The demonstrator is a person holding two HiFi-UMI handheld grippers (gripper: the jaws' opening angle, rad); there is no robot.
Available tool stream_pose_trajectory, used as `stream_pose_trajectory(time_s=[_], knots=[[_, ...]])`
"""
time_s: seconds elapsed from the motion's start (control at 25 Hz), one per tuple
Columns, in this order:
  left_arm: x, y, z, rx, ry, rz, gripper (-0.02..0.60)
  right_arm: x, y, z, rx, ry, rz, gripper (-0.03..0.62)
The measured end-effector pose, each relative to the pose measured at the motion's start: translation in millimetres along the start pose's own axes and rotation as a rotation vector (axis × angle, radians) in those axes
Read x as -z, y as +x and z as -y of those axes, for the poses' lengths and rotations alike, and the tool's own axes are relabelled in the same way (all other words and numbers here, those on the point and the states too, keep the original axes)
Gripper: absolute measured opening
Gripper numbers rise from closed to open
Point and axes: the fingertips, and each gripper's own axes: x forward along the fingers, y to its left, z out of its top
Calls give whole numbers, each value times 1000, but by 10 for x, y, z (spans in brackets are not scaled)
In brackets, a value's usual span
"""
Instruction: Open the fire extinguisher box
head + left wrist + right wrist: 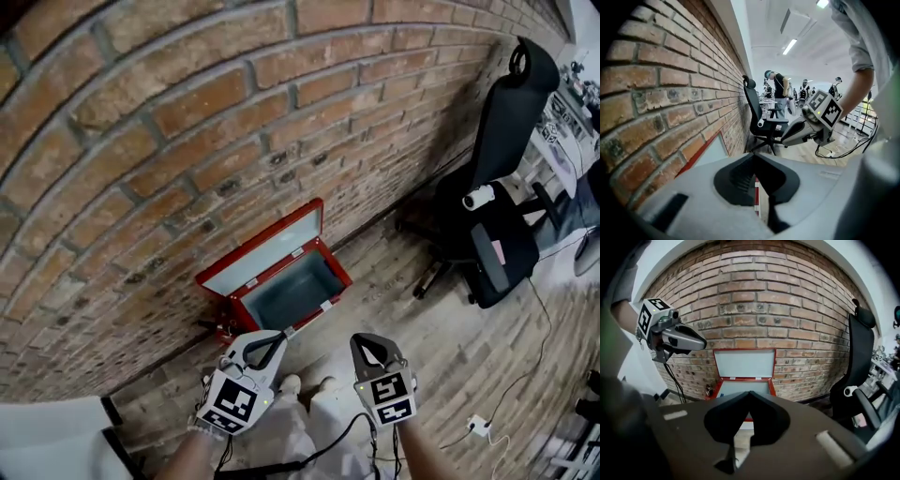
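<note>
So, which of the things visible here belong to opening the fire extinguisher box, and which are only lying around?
Belongs to the job:
- red metal box against the brick wall, lid already up
- left gripper, shut and empty
- right gripper, shut and empty

Just lying about:
- black office chair
- white plug with its cable

Your box (267,248) is bright red outside and pale grey-blue inside. The wall (187,112) is reddish-brown brick with grey mortar lines, the chair (502,141) is all black, and your left tool (279,336) and right tool (364,339) carry black-and-white square markers.
</note>
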Motion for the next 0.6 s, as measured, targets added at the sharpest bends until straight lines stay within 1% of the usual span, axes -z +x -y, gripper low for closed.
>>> stream_pose_trajectory(time_s=[0.12,0.28,0.6], knots=[[-223,-194,3,-10,8,22,-3,-201,-234,-24,19,10,25,5],[-483,-411,-34,-22,38,48,-3,-517,-500,-7,49,24,83,5],[-806,-759,-130,-84,60,99,-3,-987,-1002,52,98,31,199,5]])
